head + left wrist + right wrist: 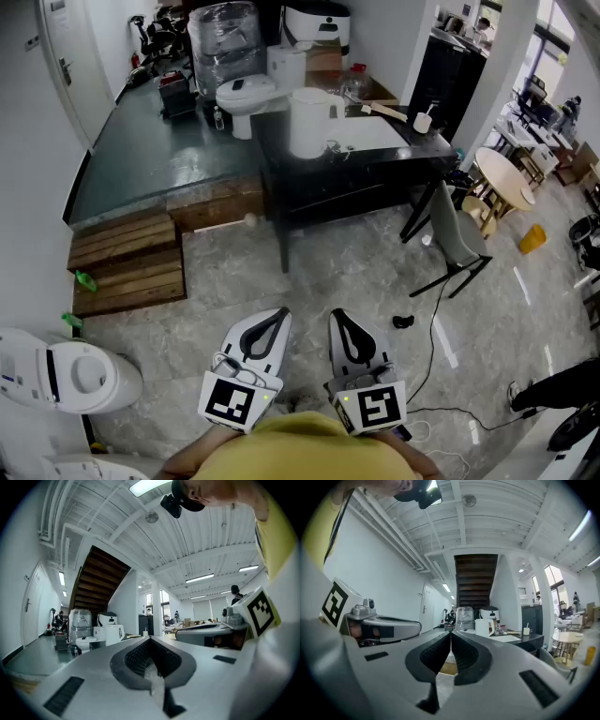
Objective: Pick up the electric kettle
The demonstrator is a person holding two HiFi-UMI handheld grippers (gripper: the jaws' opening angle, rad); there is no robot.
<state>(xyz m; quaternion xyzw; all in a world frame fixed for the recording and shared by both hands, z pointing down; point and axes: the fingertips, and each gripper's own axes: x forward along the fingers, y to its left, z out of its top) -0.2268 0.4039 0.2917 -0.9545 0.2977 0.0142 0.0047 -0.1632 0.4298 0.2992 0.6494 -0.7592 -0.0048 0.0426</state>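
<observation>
White electric kettle (307, 122) on black table (375, 174), grey marble floor (337, 267); left gripper (280, 315), right gripper (337, 317), fingers closed, empty

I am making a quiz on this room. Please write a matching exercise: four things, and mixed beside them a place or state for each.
1. white plastic electric kettle
2. brown slatted wooden pallet
3. round pale wooden table
4. right gripper

A. tongs shut, empty
B. on the black rectangular table
C. right of that table
D. on the floor, left of that table

Pairs: 1-B, 2-D, 3-C, 4-A.
</observation>
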